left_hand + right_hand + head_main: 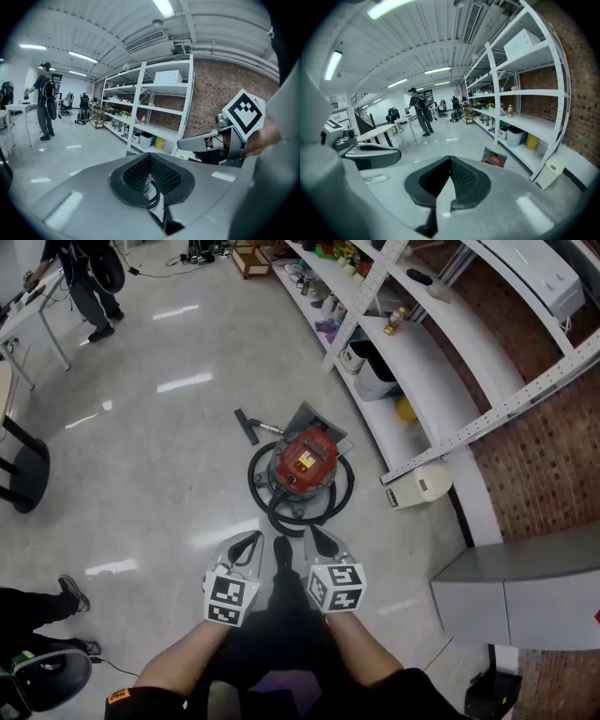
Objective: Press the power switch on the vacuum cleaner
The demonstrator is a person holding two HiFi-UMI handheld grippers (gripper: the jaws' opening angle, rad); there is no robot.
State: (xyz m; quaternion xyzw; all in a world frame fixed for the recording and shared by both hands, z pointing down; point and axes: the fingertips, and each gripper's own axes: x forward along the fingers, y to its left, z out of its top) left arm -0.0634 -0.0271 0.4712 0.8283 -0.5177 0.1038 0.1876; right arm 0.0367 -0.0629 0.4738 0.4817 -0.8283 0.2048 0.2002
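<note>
Head view first: the red vacuum cleaner (305, 463) sits on the shiny floor at mid-frame, well apart from both tools. So this is the approach, and no press has begun. Left gripper (248, 545) and right gripper (323, 542) hang side by side low in the frame, pointing towards the machine.

Left gripper view: pads tip to tip, nothing pinched between them. Right gripper view: same story, tips meeting on empty air, with the vacuum cleaner a small red patch just right of centre beyond them.

The power switch itself I can't pick out from up here; it's too small. My read of the next move: close in, bring one closed tip down over the top of the red body, find the switch and push squarely on it.

Watch the black hose (300, 512). It loops around the canister and lies on the near side, right in the walking line. Its floor nozzle (247, 426) points to the upper left. White shelving (422, 381) runs along the right, with a pale box (422, 486) at its foot, near the machine. A person (89, 292) stands far upper left, out of the way.
</note>
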